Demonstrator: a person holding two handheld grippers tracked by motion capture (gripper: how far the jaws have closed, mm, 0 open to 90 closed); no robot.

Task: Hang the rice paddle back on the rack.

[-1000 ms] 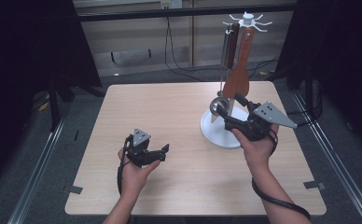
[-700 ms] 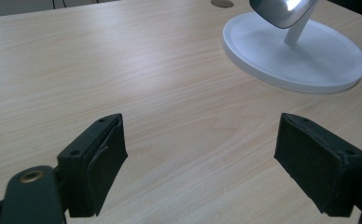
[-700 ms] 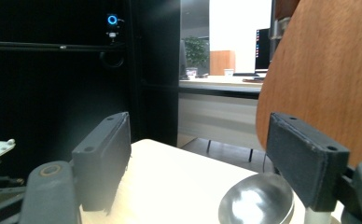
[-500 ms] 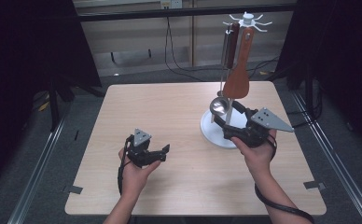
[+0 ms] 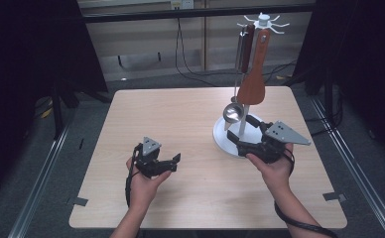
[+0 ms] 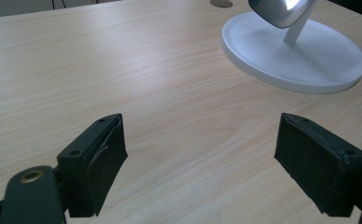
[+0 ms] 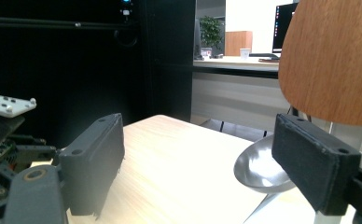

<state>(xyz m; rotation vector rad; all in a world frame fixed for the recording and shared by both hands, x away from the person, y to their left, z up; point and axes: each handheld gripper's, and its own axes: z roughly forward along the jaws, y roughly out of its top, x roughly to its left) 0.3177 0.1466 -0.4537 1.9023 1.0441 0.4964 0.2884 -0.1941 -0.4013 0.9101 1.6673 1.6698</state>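
A utensil stand with a round white base rises at the right of the wooden table. A wooden spatula and a metal ladle hang from its top hooks. My right gripper is open low over the base, its jaws on either side of the pole. In the right gripper view, the ladle bowl shows between the jaws of the right gripper, and the spatula hangs above. My left gripper is open and holds nothing at the table's near left; the left gripper faces the base and the ladle.
Bare wood spreads to the left of and behind the left gripper. Dark curtains flank the table, and cables run along the floor behind it. The left gripper's body shows at the left edge of the right gripper view.
My right gripper has drifted a little toward the near edge, staying open by the stand. The left gripper has hardly moved.
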